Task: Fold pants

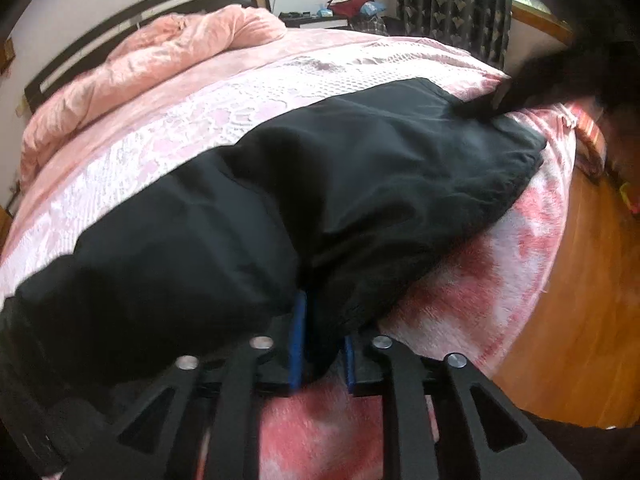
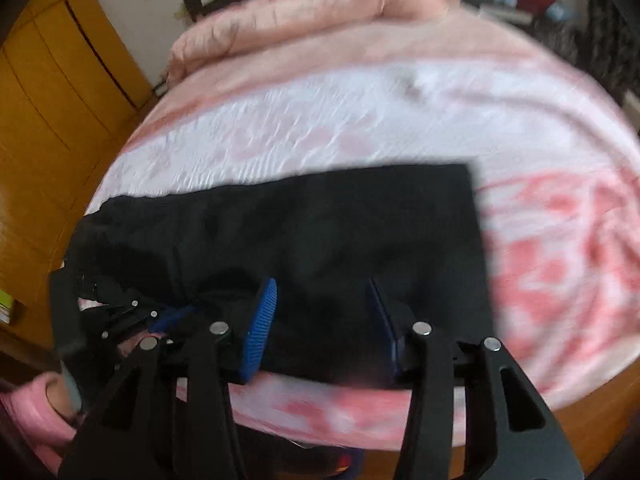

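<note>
Black pants [image 1: 320, 184] lie folded in a long band across the near side of the pink bed [image 1: 460, 300]. My left gripper [image 1: 323, 344] is at the band's near edge. Its blue pads stand a little apart, with a fold of the fabric between them but not pinched. In the right wrist view the pants [image 2: 320, 224] end in a straight edge at the right. My right gripper [image 2: 320, 312] hovers over their near edge, jaws wide and nothing held. The left gripper [image 2: 160, 316] shows at the pants' left end. A dark blurred shape [image 1: 560, 76], probably the right gripper, is at their far right end.
A bunched pink quilt [image 1: 160, 52] lies by the dark headboard [image 1: 120, 20]. A cluttered nightstand [image 1: 320, 16] and dark curtain [image 1: 452, 0] stand behind. Wooden floor [image 1: 580, 280] lies right of the bed, an orange wardrobe [image 2: 48, 80] to its left. A pink sleeve [image 2: 32, 408] shows low left.
</note>
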A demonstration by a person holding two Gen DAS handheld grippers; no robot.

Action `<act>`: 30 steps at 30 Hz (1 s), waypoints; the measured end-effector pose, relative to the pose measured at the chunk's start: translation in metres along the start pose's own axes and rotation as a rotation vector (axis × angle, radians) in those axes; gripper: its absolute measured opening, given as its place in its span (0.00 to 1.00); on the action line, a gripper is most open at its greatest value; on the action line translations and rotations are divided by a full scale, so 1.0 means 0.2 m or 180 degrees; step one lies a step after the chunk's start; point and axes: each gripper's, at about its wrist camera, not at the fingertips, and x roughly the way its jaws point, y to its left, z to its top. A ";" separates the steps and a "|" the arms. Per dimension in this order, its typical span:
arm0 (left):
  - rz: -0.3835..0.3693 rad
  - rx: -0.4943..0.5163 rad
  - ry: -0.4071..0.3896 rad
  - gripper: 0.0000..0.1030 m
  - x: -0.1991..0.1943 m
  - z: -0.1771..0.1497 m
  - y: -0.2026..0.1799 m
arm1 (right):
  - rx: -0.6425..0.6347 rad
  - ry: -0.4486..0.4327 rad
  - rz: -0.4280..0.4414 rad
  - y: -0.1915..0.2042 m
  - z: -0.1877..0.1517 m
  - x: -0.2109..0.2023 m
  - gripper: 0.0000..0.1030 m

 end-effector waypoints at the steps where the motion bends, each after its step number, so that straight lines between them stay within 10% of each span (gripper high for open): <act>1: -0.0029 -0.0041 0.0014 0.32 -0.02 -0.01 0.01 | 0.0024 0.0118 -0.0041 0.01 -0.01 0.07 0.43; 9: -0.0157 -0.0926 0.0136 0.51 -0.29 -0.20 0.36 | -0.0076 0.0296 -0.0428 0.07 -0.05 0.15 0.45; 15: -0.0147 -0.2161 0.0276 0.49 -0.36 -0.47 0.78 | 0.0058 0.0113 0.0346 0.24 -0.04 0.01 0.45; 25: -0.1334 -0.3530 0.0204 0.48 -0.14 -0.61 0.98 | -0.0346 0.0332 0.0535 0.54 -0.09 0.15 0.45; 30: -0.1206 -0.3643 0.0134 0.19 -0.16 -0.61 1.02 | -0.0333 0.0419 0.0466 0.52 -0.13 0.22 0.43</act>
